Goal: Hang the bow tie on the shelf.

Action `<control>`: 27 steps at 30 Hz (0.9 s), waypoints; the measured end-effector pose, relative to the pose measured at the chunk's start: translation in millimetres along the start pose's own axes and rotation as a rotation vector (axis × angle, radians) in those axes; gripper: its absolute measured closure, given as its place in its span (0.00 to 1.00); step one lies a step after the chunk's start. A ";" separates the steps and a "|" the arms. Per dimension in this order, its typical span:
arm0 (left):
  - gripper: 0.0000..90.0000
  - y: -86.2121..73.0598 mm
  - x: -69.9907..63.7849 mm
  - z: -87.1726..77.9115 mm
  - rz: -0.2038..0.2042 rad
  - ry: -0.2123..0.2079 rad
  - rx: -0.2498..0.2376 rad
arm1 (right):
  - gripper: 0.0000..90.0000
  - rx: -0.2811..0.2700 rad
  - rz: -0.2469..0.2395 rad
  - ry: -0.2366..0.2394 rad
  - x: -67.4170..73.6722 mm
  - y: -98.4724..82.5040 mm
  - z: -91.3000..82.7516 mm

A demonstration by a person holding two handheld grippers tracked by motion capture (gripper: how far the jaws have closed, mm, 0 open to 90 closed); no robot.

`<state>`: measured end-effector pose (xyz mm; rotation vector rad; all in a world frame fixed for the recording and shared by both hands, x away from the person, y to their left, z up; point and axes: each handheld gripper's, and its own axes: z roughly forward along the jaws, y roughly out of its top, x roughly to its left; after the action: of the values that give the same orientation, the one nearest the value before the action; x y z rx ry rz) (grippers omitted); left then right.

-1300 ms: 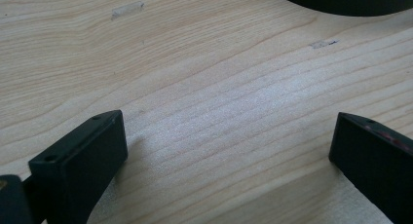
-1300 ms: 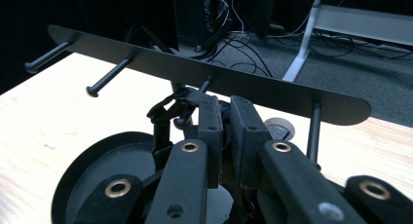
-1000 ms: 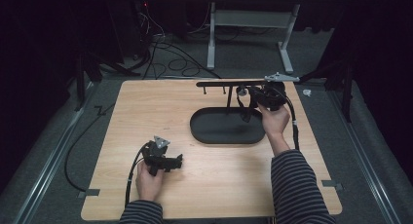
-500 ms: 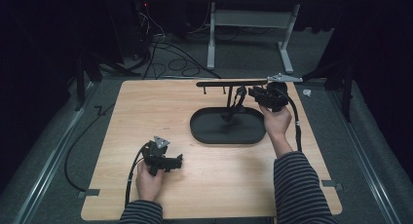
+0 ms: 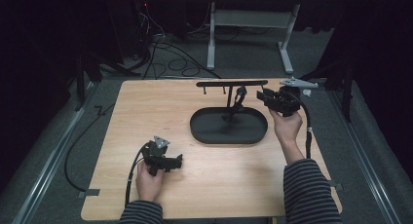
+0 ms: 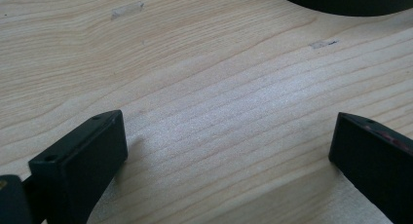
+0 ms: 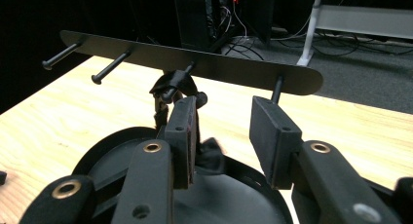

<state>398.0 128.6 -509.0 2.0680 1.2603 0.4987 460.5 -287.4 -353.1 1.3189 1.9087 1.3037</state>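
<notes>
Dark strap point(image 7: 170, 87) is hung on a peg of the stand point(image 5: 231, 83), far right of table. Right gripper point(image 7: 224, 131), jaws just parted and empty, is held just right of it; left gripper point(image 5: 173, 161), agape, is rested near left.

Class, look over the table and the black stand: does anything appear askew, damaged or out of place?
Nothing stands out. The black stand sits upright on the table, and a small black item hangs from one peg.
</notes>
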 end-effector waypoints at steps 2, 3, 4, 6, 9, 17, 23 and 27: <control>0.01 0.0 0.0 0.0 0.000 0.000 0.000 | 0.71 -0.004 0.004 0.002 -0.2 -0.4 -2.2; 0.01 0.0 0.0 0.0 0.000 0.000 0.000 | 0.71 -0.009 0.004 0.004 -0.9 -1.2 -4.1; 0.01 0.0 0.0 0.0 0.000 0.000 0.000 | 0.70 -0.009 0.004 0.003 -2.3 -3.4 -7.4; 0.01 0.0 0.0 0.0 0.000 0.000 0.000 | 0.70 -0.010 0.004 0.000 -4.5 -6.0 -10.9; 0.01 0.0 0.0 0.0 0.000 0.000 0.000 | 0.69 -0.014 0.010 -0.002 -8.6 -9.3 -15.4; 0.01 0.0 0.0 0.0 0.000 0.000 0.000 | 0.67 -0.016 0.020 -0.006 -15.4 -15.8 -23.8; 0.01 0.0 0.0 0.0 0.000 0.000 0.000 | 0.65 -0.019 0.033 -0.001 -18.9 -25.0 -30.0; 0.01 0.0 0.0 0.0 0.000 0.000 0.000 | 0.64 -0.025 0.038 0.002 -20.0 -29.7 -34.1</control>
<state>398.0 128.5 -509.0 2.0679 1.2603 0.4984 428.9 -322.6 -367.3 1.3480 1.8711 1.3444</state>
